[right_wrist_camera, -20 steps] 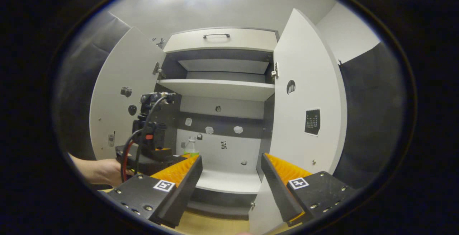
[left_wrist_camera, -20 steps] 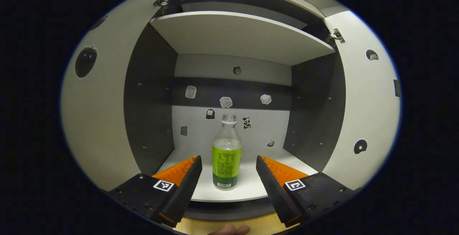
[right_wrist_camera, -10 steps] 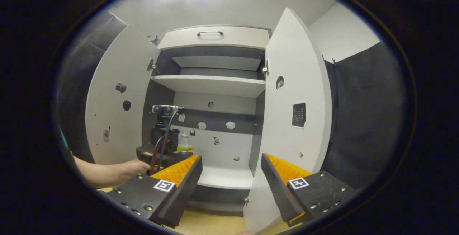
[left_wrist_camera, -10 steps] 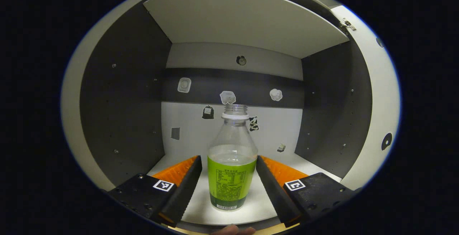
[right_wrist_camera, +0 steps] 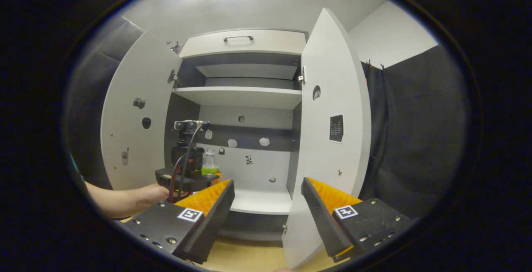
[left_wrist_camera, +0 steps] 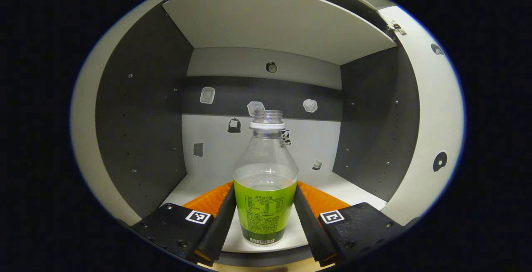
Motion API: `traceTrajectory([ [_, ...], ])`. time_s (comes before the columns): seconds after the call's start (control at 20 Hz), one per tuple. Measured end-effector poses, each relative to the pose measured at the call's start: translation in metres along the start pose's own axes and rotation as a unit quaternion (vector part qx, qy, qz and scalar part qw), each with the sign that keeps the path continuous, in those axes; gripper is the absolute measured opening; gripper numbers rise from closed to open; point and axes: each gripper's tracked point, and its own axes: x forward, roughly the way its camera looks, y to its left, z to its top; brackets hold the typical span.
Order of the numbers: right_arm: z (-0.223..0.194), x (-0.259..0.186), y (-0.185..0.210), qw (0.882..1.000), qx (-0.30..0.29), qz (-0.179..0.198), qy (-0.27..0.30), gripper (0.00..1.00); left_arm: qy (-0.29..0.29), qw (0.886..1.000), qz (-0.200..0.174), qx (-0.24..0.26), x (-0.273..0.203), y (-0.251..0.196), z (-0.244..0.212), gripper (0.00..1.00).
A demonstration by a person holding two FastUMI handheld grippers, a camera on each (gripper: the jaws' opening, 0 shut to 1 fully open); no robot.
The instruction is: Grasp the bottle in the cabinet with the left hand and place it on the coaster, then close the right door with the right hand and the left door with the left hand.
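Observation:
A clear uncapped bottle with a green label stands upright on the cabinet's lower shelf, near its front edge. My left gripper is shut on it, one finger pressing each side of the label. In the right gripper view the same bottle is small at the left, behind the left gripper and the hand holding it. My right gripper is open and holds nothing, back from the cabinet. The right door and left door both stand wide open.
A white upper shelf spans the cabinet above the bottle. Small stickers dot the back wall. A drawer front with a handle tops the cabinet. The right door's lower edge is close in front of my right gripper, over a wooden surface.
My left gripper moved into the cabinet until its fingers flanked the bottle, then they closed on the label. The right gripper drifted slightly right, staying open.

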Motion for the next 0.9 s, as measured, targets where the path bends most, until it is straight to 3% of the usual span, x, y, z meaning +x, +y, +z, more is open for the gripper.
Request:
traceTrajectory([
  [0.4,0.003,-0.037,0.005,1.000,0.008,0.015,-0.007,0.99,-0.017,1.000,-0.003,0.007,-0.076,-0.008,0.007,0.81],
  [0.65,0.001,-0.066,0.010,0.999,0.016,0.027,-0.009,0.96,-0.015,1.000,-0.015,0.020,-0.130,-0.020,-0.018,0.80],
  [0.9,-0.007,-0.088,0.019,0.999,0.020,0.046,-0.005,0.99,-0.011,0.999,-0.042,0.024,-0.178,-0.041,-0.060,0.81],
])
